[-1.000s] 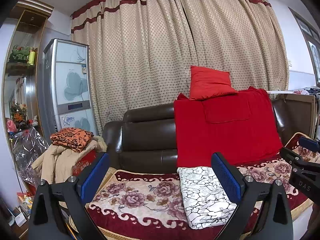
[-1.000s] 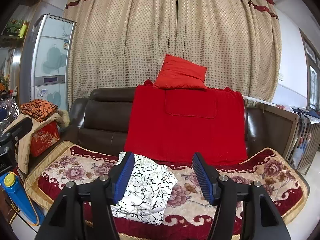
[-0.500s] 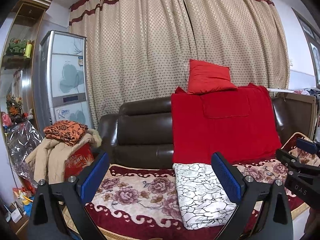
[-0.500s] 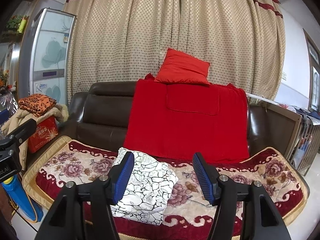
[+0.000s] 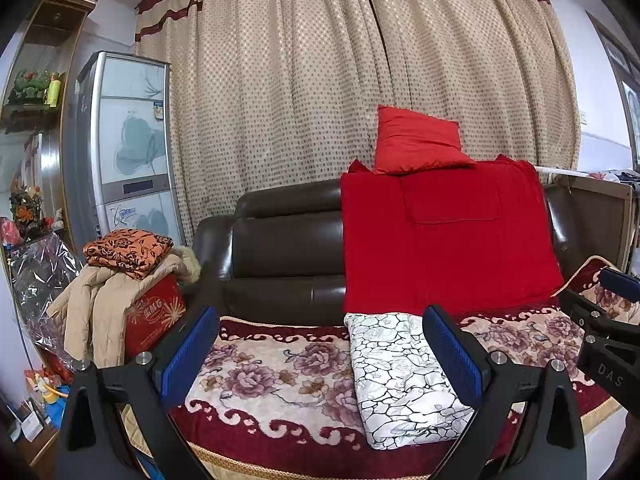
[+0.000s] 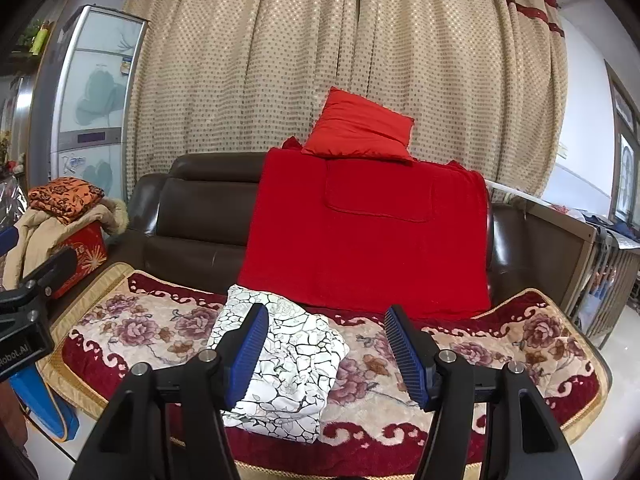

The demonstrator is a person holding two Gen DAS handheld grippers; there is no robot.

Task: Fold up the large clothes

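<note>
Both of your grippers hang in the air in front of the sofa (image 5: 280, 248), clear of everything. Your left gripper (image 5: 320, 354) has its jaws spread wide with nothing between the blue pads (image 5: 188, 356). Your right gripper (image 6: 326, 350) also stands apart at a middling width, and nothing is pinched there either; its pads (image 6: 404, 354) touch no cloth.

The white garment with the black crackle print (image 5: 400, 372) lies folded into a thick bundle on the flowered seat cover (image 5: 260, 376), near the front edge of the seat and just in front of the red blanket (image 5: 444, 240) draped over the backrest. From your left gripper's view the bundle (image 5: 400, 372) sits right of centre, partly behind the right-hand pad. From your right gripper's view it (image 6: 288, 360) sits left of centre, partly behind the left-hand pad.

A red cushion (image 6: 360, 128) rests on top of the backrest, above the blanket. Dotted beige curtains (image 6: 340, 52) fill the far wall. To the far left a tall cabinet with flower panels (image 5: 128, 148) stands by the wall, and nearer, beside the sofa arm, a beige coat (image 5: 100, 300) and an orange patterned cloth (image 5: 128, 248) are piled on a red box (image 5: 156, 312).
</note>
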